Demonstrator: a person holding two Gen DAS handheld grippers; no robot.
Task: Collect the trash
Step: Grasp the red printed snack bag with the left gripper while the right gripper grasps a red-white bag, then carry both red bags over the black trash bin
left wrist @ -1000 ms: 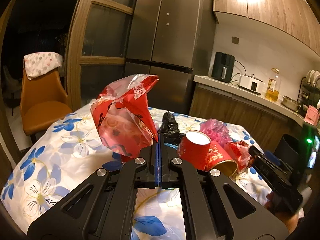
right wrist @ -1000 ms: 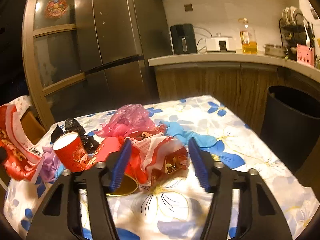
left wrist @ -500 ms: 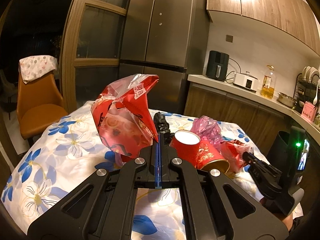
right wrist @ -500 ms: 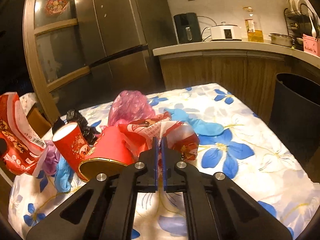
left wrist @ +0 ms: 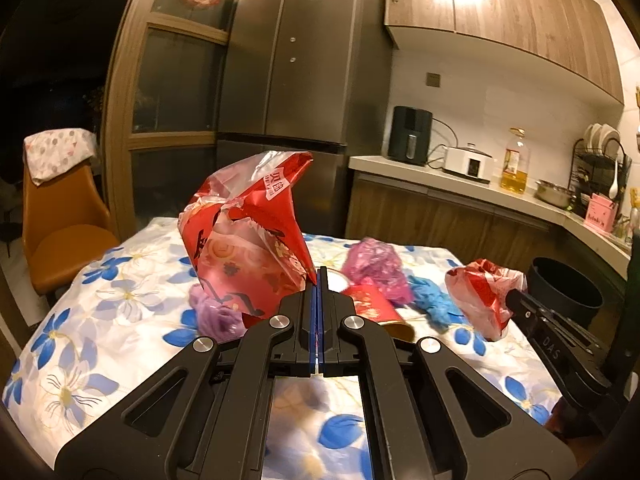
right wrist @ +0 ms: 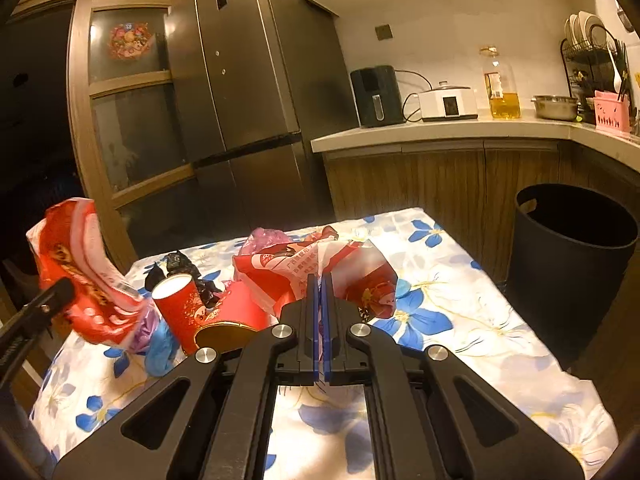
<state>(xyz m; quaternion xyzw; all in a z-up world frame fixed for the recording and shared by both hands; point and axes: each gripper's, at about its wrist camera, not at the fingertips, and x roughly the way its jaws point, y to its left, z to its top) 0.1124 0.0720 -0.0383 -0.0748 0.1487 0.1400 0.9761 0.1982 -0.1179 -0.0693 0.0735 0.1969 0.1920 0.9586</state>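
My left gripper (left wrist: 318, 276) is shut on a large red plastic bag (left wrist: 248, 240), held up above the table; the same bag (right wrist: 76, 264) shows at the left of the right wrist view. My right gripper (right wrist: 320, 280) is shut on a smaller red and white wrapper bag (right wrist: 316, 270), lifted off the cloth; that bag (left wrist: 482, 294) hangs from it in the left wrist view. On the flowered tablecloth (right wrist: 460, 320) remain an upright red paper cup (right wrist: 178, 302), a tipped red cup (right wrist: 232, 318), a pink bag (left wrist: 374, 266), blue gloves (left wrist: 434, 304), a purple wad (left wrist: 214, 314) and black plastic (right wrist: 176, 266).
A black trash bin (right wrist: 572, 272) stands on the floor right of the table. An orange chair (left wrist: 60, 220) sits at the table's far left. A fridge (left wrist: 296, 80) and a counter (right wrist: 440, 130) with appliances and an oil bottle are behind.
My right gripper closed on the red and white wrapper bag and lifted it off the table toward the right. My left gripper shifted slightly, still holding its bag up.
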